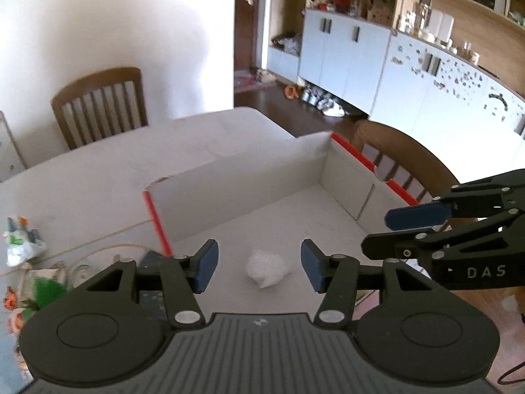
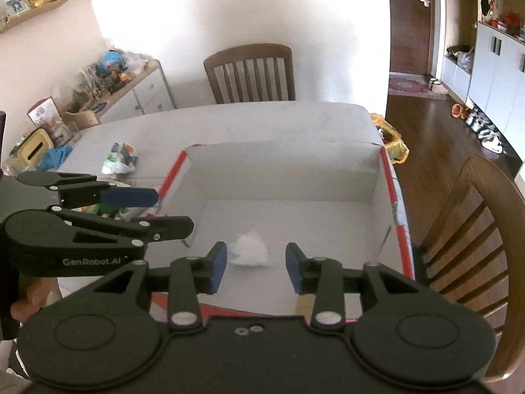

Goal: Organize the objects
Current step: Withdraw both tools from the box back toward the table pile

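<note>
Claws: my left claw (image 1: 259, 267) and right claw (image 2: 256, 264) both hang released, holding nothing, above the box.
Wad: crumpled white plastic (image 1: 267, 271) lies on the box floor, seen between my blue pads.
Box: white cardboard box (image 2: 285, 177) with red edges, on the tabletop (image 2: 262, 121).
Beyond: snack packets (image 2: 119, 161) left of the box; wooden chair (image 2: 251, 74) at the far side.

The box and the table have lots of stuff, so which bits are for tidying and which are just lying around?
For the job:
box
white wad inside it
wrappers on the table
left gripper, open
right gripper, open

Just lying about:
chairs
shoes
shelf clutter
</note>
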The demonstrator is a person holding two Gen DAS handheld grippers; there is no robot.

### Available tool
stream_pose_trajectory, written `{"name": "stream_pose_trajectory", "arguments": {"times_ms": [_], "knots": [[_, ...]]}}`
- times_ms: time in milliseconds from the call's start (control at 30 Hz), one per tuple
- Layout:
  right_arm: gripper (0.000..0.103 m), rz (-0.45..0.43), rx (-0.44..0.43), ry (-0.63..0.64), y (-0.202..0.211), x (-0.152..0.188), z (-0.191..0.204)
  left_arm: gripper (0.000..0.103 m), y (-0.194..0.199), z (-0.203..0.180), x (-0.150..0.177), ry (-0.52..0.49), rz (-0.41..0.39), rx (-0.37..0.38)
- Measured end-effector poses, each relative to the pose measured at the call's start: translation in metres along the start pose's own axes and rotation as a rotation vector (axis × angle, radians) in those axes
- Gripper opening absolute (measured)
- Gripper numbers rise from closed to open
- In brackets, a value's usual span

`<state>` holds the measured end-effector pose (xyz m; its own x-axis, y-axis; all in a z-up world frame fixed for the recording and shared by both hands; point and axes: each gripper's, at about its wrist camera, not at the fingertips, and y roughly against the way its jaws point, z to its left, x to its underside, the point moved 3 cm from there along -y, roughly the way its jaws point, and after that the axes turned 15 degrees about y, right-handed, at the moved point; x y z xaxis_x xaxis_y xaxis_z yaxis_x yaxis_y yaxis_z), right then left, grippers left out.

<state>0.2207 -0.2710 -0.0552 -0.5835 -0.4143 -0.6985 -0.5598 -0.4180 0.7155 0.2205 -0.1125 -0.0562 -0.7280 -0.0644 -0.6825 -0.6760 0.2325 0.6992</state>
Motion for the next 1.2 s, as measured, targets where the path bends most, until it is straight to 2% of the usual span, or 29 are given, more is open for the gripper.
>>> {"name": "stream_pose_trajectory", "arguments": {"times_ms": [100, 167, 400, 500, 600, 833, 967, 1067, 1200], "knots": [[0.047, -0.023, -0.003, 0.002, 0.003, -0.005, 0.013, 0.056, 0.017, 0.012, 0.001, 0.020, -0.040, -0.016], [0.056, -0.040, 0.006, 0.009, 0.006, -0.008, 0.022, 0.062, 0.028, 0.021, 0.001, 0.037, -0.062, -0.013], [0.066, -0.107, 0.006, 0.010, 0.011, -0.021, 0.057, 0.077, 0.067, 0.057, 0.010, 0.061, -0.134, -0.033], [0.072, -0.126, -0.003, 0.005, 0.011, -0.023, 0.071, 0.077, 0.082, 0.072, 0.016, 0.064, -0.150, -0.040], [0.077, -0.141, -0.011, 0.008, 0.010, -0.025, 0.086, 0.083, 0.094, 0.085, 0.024, 0.058, -0.168, -0.044], [0.084, -0.169, -0.025, 0.010, 0.007, -0.030, 0.119, 0.084, 0.112, 0.118, 0.037, 0.082, -0.177, -0.053], [0.093, -0.192, -0.030, 0.015, 0.006, -0.033, 0.135, 0.092, 0.120, 0.144, 0.042, 0.118, -0.182, -0.063], [0.095, -0.202, -0.044, 0.014, 0.002, -0.036, 0.146, 0.101, 0.127, 0.162, 0.044, 0.137, -0.198, -0.084], [0.099, -0.206, -0.048, 0.008, -0.003, -0.039, 0.159, 0.103, 0.133, 0.183, 0.051, 0.146, -0.209, -0.093]]}}
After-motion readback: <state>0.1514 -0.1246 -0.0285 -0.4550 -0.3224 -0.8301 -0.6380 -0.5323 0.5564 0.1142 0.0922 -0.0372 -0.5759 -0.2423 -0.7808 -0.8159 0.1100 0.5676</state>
